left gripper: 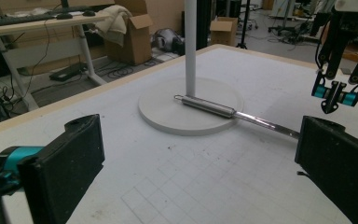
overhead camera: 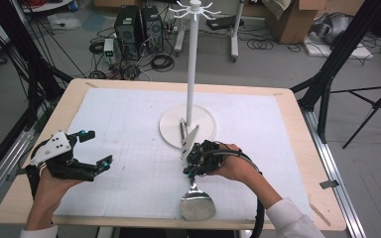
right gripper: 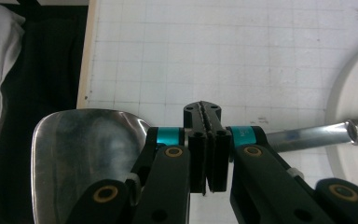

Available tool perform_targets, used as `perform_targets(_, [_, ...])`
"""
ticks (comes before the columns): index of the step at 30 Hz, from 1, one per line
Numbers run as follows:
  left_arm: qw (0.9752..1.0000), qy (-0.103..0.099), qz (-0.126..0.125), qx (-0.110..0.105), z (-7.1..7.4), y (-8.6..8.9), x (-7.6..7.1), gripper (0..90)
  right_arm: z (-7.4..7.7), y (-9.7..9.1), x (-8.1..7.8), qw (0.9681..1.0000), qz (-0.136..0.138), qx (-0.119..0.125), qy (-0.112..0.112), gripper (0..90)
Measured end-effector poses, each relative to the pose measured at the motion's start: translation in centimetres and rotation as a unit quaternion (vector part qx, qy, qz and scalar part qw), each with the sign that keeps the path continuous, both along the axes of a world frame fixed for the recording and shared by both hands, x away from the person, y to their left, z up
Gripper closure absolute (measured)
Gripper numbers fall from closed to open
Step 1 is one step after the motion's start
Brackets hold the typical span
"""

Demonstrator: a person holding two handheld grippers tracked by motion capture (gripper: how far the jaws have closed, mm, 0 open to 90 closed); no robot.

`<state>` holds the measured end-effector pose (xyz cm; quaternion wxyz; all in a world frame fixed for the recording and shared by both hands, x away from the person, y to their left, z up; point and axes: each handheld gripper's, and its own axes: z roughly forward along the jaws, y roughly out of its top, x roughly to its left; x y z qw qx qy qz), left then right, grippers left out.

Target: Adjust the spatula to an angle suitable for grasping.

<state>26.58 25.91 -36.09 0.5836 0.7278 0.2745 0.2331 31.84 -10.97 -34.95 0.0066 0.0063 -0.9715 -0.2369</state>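
Observation:
A metal spatula (overhead camera: 197, 204) lies flat on the white mat, its blade toward the near edge and its tubular handle (left gripper: 209, 106) resting on the round base of a white hanging stand (overhead camera: 191, 74). My right gripper (overhead camera: 192, 167) points down over the spatula's thin neck, jaws shut pad to pad. In the right gripper view, the right gripper (right gripper: 208, 112) has the blade (right gripper: 88, 144) to its left and the handle to its right, with the neck passing under its tips. My left gripper (overhead camera: 96, 148) hovers open and empty at the left, aimed at the stand base (left gripper: 168, 116).
The gridded white mat (overhead camera: 129, 114) covers most of the wooden table (overhead camera: 297, 129). The stand's hooks (overhead camera: 194, 9) fan out at the top of its pole. Beyond the table are computer towers, cables, boxes and black tripod legs on the floor.

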Motion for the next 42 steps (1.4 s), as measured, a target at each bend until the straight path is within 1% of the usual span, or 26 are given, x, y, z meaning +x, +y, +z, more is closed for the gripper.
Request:
perform_targets(2, [1.0000, 0.001, -0.005, -0.001, 0.1, 0.0, -0.1, 1.8, -0.4, 0.2, 0.0, 1.0000, -0.003, 0.001, 0.003, 89.4])
perform_targets(3, [1.0000, 0.000, -0.005, -0.001, 0.1, 0.0, -0.1, 1.7, -0.7, 0.3, 0.1, 1.0000, -0.004, -0.004, 0.002, 89.4])
perform_targets(4, [1.0000, -0.001, -0.005, 0.000, 0.2, -0.1, -0.1, 1.8, -1.0, 0.4, 0.1, 0.9999, -0.004, -0.010, 0.006, 89.5])
perform_targets(6, [1.0000, -0.001, -0.006, 0.000, 0.2, -0.1, -0.2, 1.8, -1.4, 0.7, 0.2, 0.9998, -0.003, -0.020, 0.003, 89.4])
perform_targets(8, [1.0000, -0.001, -0.006, 0.000, 0.2, -0.1, -0.1, 1.7, -1.7, 0.9, 0.2, 0.9998, -0.004, -0.020, 0.006, 89.5])
perform_targets(11, [1.0000, -0.001, -0.003, -0.001, 0.2, 0.0, -0.2, 1.8, -2.0, 1.1, 0.2, 0.9997, -0.007, -0.023, 0.001, 89.5])
perform_targets(13, [1.0000, -0.001, -0.002, -0.002, 0.2, 0.0, -0.2, 1.7, -2.4, 1.3, 0.2, 0.9997, -0.013, -0.020, -0.003, 89.5])
perform_targets(20, [1.0000, -0.001, 0.000, -0.002, 0.3, 0.1, -0.2, 1.8, -3.8, 1.9, 0.2, 0.9992, -0.002, -0.039, 0.001, 89.5])
perform_targets(22, [1.0000, -0.001, 0.000, -0.001, 0.3, 0.1, -0.2, 1.8, -4.1, 2.1, 0.2, 0.9987, 0.002, -0.052, -0.004, 89.6])
perform_targets(25, [1.0000, -0.002, 0.000, -0.002, 0.3, 0.1, -0.2, 1.8, -4.4, 2.3, 0.3, 0.9981, 0.001, -0.061, -0.006, 89.6])
perform_targets(28, [1.0000, -0.001, -0.001, -0.001, 0.2, 0.2, -0.2, 1.8, -4.8, 2.4, 0.2, 0.9977, 0.006, -0.068, -0.004, 89.6])
perform_targets(29, [1.0000, -0.001, 0.000, -0.001, 0.2, 0.2, -0.2, 1.7, -4.9, 2.5, 0.2, 0.9972, 0.007, -0.074, -0.007, 89.6])
perform_targets(30, [1.0000, -0.001, 0.000, -0.001, 0.2, 0.2, -0.2, 1.7, -4.9, 2.5, 0.2, 0.9970, 0.006, -0.077, -0.006, 89.6])
perform_targets(35, [1.0000, -0.001, 0.000, -0.001, 0.3, 0.1, -0.2, 1.7, -5.0, 2.5, 0.2, 0.9968, 0.010, -0.079, -0.009, 89.6])
perform_targets(36, [1.0000, -0.001, 0.000, -0.002, 0.2, 0.1, -0.2, 1.8, -5.1, 2.4, 0.2, 0.9963, 0.008, -0.085, -0.010, 89.6])
perform_targets(37, [1.0000, -0.001, 0.000, -0.002, 0.2, 0.1, -0.2, 1.7, -5.1, 2.4, 0.2, 0.9963, 0.008, -0.085, -0.010, 89.6])
perform_targets(38, [1.0000, 0.000, 0.000, 0.000, 0.1, 0.0, -0.2, 1.7, -5.3, 2.5, 0.1, 0.9957, 0.010, -0.091, -0.014, 89.6])
perform_targets(42, [1.0000, 0.001, -0.003, 0.000, 0.1, -0.1, -0.1, 1.7, -5.4, 2.6, 0.1, 0.9956, 0.010, -0.092, -0.017, 89.6])
